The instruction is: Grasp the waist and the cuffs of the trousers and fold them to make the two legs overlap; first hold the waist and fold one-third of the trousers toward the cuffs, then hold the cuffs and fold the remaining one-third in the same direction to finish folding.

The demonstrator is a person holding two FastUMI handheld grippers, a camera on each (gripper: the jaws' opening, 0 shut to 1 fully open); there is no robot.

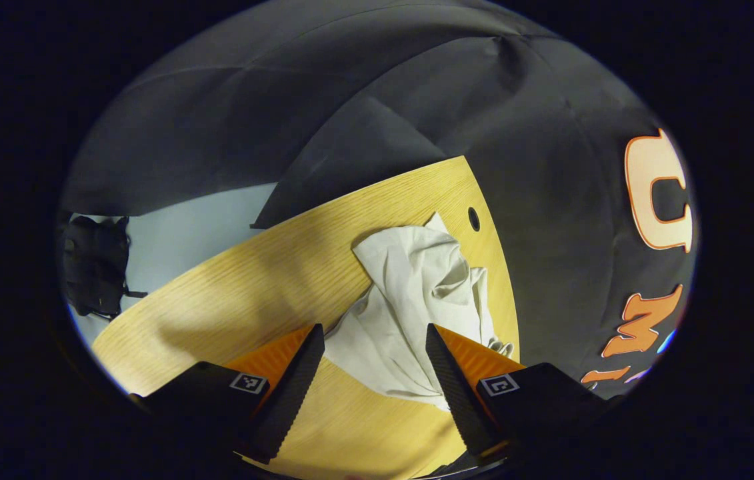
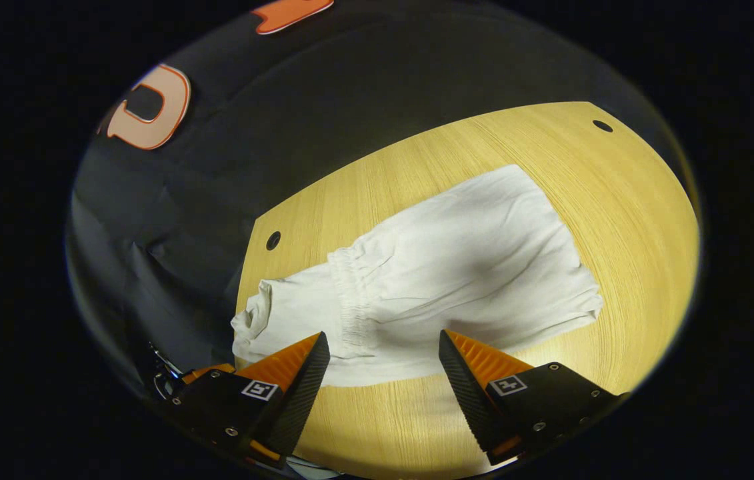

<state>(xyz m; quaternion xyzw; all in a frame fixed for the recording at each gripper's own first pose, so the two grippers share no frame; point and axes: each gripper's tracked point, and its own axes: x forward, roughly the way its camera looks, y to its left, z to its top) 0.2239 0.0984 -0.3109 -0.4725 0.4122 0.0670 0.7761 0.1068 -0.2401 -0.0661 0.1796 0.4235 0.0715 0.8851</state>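
- Left gripper (image 1: 373,350) hung above the table with its jaws spread wide and nothing between them — its fingers framed the near edge of the trousers (image 1: 417,300) without touching the cloth.
- Right gripper (image 2: 383,357) was likewise parted and empty, poised over the lower edge of the trousers (image 2: 443,280) close to the gathered waist (image 2: 350,293).
- Trousers, one pair, pale in colour, lay on the wooden table (image 1: 250,287). In the right gripper view they stretched flat across the table (image 2: 617,200), the gathered band toward the left and a bunched flap of cloth (image 2: 253,313) beyond it at the table's edge. In the left gripper view the same garment looked crumpled and heaped near the far corner.
- Whether the two legs already lay one over the other could not be told; a single broad panel showed, with a crease across it.
- Step in hand, as I judged it: the approach for the first grasp — no fold had visibly begun, and neither claw held anything.
- Next move would call for both grippers to drop to the cloth, one at the waist and one at the cuff end, and pinch a clean edge through all layers before lifting.
- Count: two grippers, one pair of trousers, one table, two small round holes in the tabletop seen in the right gripper view (image 2: 273,240) and (image 2: 602,125), one seen in the left gripper view (image 1: 473,219).
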